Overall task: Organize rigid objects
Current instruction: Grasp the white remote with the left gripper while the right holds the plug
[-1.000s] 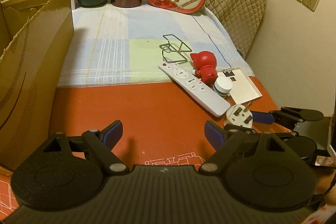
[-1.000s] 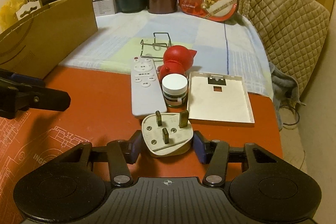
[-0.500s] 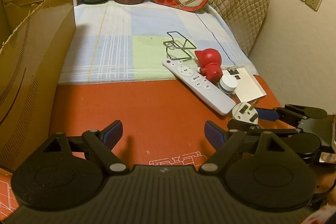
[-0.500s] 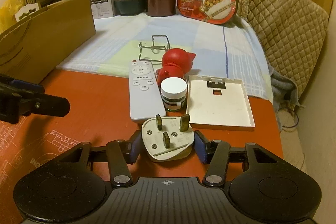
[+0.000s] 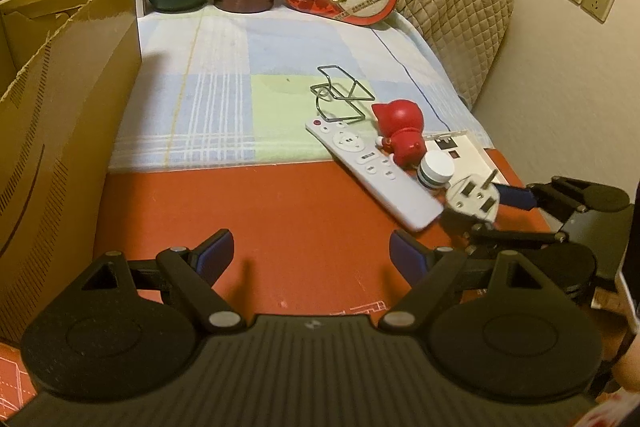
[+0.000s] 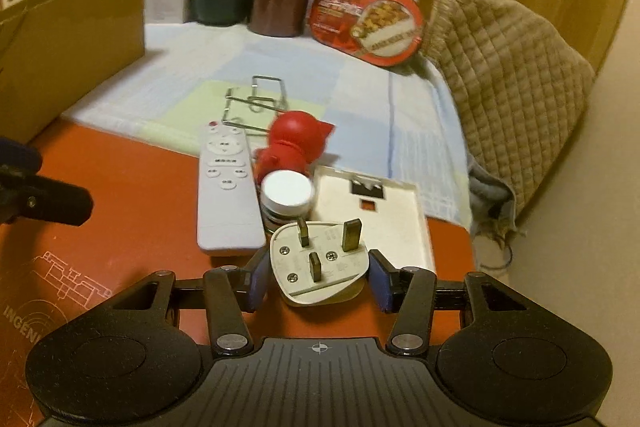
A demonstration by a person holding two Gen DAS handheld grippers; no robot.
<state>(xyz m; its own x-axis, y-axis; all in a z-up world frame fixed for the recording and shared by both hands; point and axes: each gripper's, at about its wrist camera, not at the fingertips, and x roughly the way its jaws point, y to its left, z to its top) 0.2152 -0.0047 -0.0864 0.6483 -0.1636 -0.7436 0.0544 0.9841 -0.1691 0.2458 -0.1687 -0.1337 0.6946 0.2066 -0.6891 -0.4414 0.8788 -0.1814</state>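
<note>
White three-pin plug (image 6: 318, 263) gripped in right jaws; left jaws wide, empty.

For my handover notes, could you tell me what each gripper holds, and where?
The right gripper clamps the white plug by its two sides, prongs up. The left gripper holds nothing.

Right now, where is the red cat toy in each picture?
Left wrist view: the red cat toy lies right of centre, beside the remote.
Right wrist view: the toy is at centre, just behind the white-lidded jar.
Shared landmark: the remote, right next to the toy in both.
</note>
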